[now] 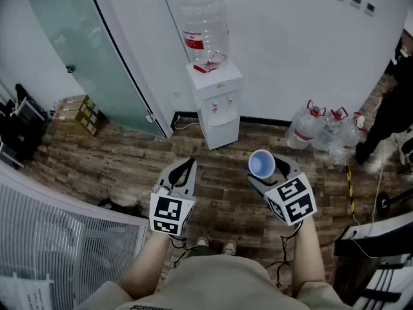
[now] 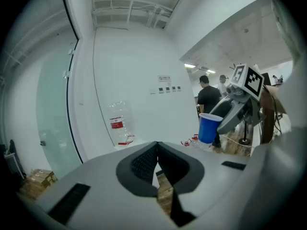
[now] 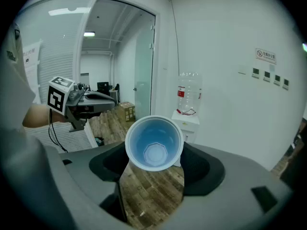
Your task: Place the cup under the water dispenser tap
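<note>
Blue cup [image 1: 261, 164], gripped upright by right tongs [image 1: 266, 175], left tongs [image 1: 183, 171] closed empty, water dispenser [image 1: 218, 102] well apart at 11 o'clock; risk: thin wall buckles, cup slips in transit.

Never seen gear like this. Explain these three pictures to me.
No robot here: a person holds a hand-held claw in each hand. The wide picture comes from a camera on the person's head, looking down at both claws and the wooden floor. The other two come from cameras riding on each claw, looking along its jaws. The right claw grips a blue cup that looks empty. The left claw is shut on nothing. The patterned cube belongs to the claw. Ahead, against the wall, stands the white water dispenser with a bottle on top; the cup is not there yet.
</note>
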A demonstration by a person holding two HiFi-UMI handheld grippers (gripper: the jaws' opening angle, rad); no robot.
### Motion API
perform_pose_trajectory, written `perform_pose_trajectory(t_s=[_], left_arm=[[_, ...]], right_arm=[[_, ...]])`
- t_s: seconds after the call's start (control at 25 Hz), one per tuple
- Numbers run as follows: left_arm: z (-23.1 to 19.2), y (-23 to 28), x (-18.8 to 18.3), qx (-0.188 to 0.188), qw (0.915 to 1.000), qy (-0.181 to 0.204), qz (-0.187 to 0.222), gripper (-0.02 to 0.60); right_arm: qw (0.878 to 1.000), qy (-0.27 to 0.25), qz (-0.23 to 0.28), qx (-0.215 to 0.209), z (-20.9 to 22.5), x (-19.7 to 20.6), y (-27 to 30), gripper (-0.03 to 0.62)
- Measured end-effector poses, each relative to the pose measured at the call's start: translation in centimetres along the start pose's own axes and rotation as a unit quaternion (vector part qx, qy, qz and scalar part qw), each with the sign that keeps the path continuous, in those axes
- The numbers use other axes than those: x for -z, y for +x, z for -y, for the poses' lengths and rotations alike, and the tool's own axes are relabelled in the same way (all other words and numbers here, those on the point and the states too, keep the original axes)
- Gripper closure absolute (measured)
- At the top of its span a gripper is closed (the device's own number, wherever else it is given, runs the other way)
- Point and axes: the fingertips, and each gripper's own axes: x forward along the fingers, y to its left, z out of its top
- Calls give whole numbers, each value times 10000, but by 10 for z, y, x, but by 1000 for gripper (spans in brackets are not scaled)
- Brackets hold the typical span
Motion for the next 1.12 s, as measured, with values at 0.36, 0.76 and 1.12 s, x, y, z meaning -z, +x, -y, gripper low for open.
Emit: perform_pose_trajectory(t_s=[0.36,0.76,1.12], left_arm=[[15,8,15,141,9994,-3,-319,574],[0,8,21,14,9993,-100,-363,575],[-51,43,48,-135,9985,-279,-453,574]], right_arm=[[9998,-53,-199,-68,5,17,1,253],[9999,-34,89,30,7,8,17,253],[9996,-140,118,211,23,-11,70,252]])
